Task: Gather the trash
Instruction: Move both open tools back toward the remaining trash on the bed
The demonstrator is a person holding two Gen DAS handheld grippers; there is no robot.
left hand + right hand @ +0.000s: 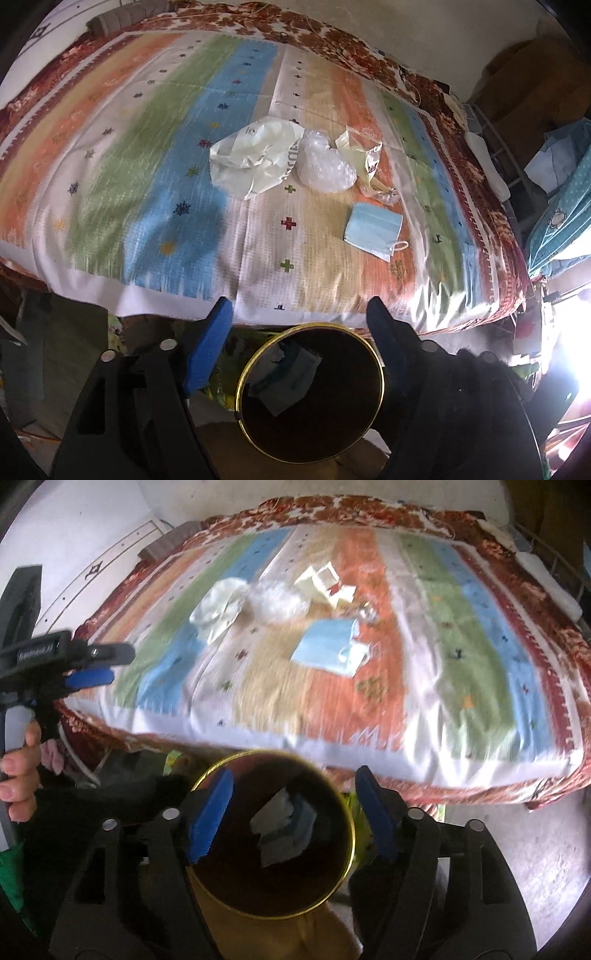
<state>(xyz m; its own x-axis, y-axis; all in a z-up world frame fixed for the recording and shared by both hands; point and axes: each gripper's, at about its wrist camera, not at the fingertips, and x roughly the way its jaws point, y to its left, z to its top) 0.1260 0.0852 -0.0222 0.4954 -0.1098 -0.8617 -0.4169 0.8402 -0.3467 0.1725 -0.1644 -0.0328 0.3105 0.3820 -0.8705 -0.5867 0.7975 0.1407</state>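
Four pieces of trash lie near the middle of the striped, multicoloured bedspread (155, 155): a crumpled white plastic bag (255, 155), a clear bubble-wrap wad (325, 166) touching it, a torn cream-and-clear wrapper (364, 155) just beside that, and a folded light-blue face mask (373, 230) nearer the bed's front edge, apart from the rest. Nothing stands between them and the grippers except open bedspread.

Below the bed edge sits a round dark bin with a gold rim (240, 376); pale and bluish scraps (284, 821) already lie inside it.

Left gripper (299, 332) hangs over the bin with its blue-padded fingers (207, 354) spread wide, nothing between them. Right gripper (295, 808) likewise hovers above the bin (351, 834), jaws wide apart and empty. All the bedspread trash lies well beyond both sets of fingertips.

Only the right wrist view shows the left gripper from the side (92, 675), with a hand (22, 771) on its handle. Only the left wrist view shows the cluttered shelving and blue fabric (561, 192) at the bed's right.
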